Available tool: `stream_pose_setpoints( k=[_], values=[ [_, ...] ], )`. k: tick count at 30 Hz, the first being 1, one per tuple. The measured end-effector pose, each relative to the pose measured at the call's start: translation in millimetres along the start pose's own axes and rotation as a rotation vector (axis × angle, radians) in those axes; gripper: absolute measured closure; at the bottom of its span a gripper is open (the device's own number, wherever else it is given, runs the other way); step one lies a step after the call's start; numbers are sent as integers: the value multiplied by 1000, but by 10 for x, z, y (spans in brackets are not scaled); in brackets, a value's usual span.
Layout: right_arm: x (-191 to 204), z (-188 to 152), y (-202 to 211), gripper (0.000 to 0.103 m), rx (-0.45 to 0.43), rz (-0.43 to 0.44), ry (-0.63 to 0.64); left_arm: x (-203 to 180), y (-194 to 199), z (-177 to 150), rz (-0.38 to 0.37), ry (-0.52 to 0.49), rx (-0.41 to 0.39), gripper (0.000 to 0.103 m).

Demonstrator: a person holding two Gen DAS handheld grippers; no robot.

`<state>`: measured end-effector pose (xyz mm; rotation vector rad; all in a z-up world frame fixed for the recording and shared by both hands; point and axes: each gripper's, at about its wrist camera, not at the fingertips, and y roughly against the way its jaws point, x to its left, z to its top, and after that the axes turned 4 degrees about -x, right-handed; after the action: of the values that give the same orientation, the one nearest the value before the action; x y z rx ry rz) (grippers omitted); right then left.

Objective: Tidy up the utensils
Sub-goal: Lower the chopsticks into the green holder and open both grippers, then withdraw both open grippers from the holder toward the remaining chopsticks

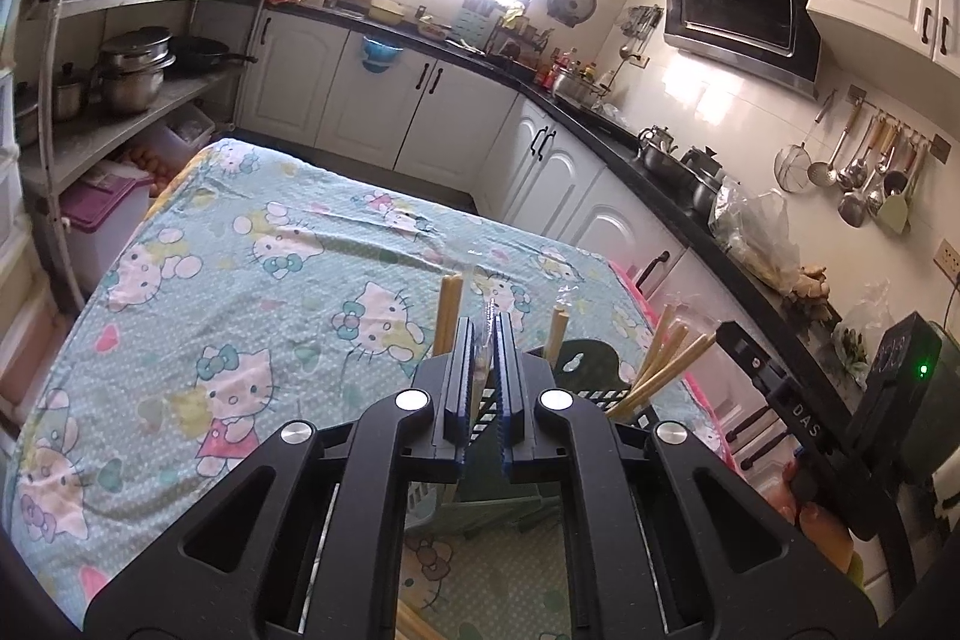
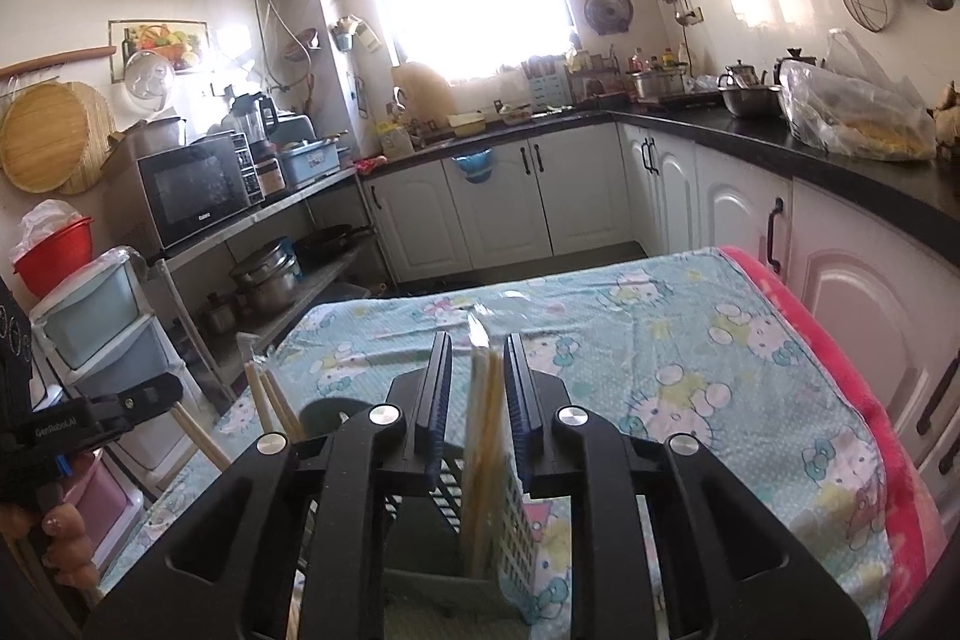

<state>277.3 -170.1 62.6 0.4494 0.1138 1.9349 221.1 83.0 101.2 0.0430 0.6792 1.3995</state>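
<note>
Two grippers: left gripper (image 1: pixel 487 340) pinches wrapped chopsticks (image 1: pixel 482 370); right gripper (image 2: pixel 477 370) parted around another wrapped pair (image 2: pixel 485 418).

"DAS" on right tool (image 1: pixel 807 421); "GenRobotAI" on left tool (image 2: pixel 57 427).

Table (image 1: pixel 198 280) draped in pale teal cartoon-cat print cloth (image 1: pixel 252 244), rumpled with creases across the middle. Pink fleece blanket (image 2: pixel 840 364) showing under cloth along the cabinet-side edge. Standing on cloth at near edge: dark green slotted plastic utensil holder (image 1: pixel 585 370), partly hidden by gripper frame, pale lattice wall at one side (image 2: pixel 516 514). Wooden chopsticks (image 1: pixel 666 358) upright and fanned in holder. Strip of clear plastic wrapper (image 2: pixel 498 304) lying flat on cloth farther back. Rest of cloth bare.
</note>
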Motion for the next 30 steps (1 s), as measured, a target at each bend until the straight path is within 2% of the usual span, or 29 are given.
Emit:
stream_pose_setpoints(
  k=[1, 6, 10, 12, 15, 30],
  values=[
    [-14, -17, 8, 85, 5, -4, -1, 11, 2, -5, 3, 1, 0, 94],
    [-69, -90, 39, 81, 30, -8, -15, 76, 9, -35, 15, 16, 7, 92],
    [-71, -128, 65, 77, 45, -7, -18, 102, 36, -61, 26, 19, 7, 81],
    [-70, -150, 75, 75, 53, -6, -14, 116, 48, -72, 30, 19, 7, 78],
    [-49, -184, 88, 75, 66, -4, -5, 133, 73, -87, 30, 20, 7, 69],
    [5, -308, 229, 54, 89, 12, -3, 136, 239, -211, 16, 6, 7, 25]
  ],
)
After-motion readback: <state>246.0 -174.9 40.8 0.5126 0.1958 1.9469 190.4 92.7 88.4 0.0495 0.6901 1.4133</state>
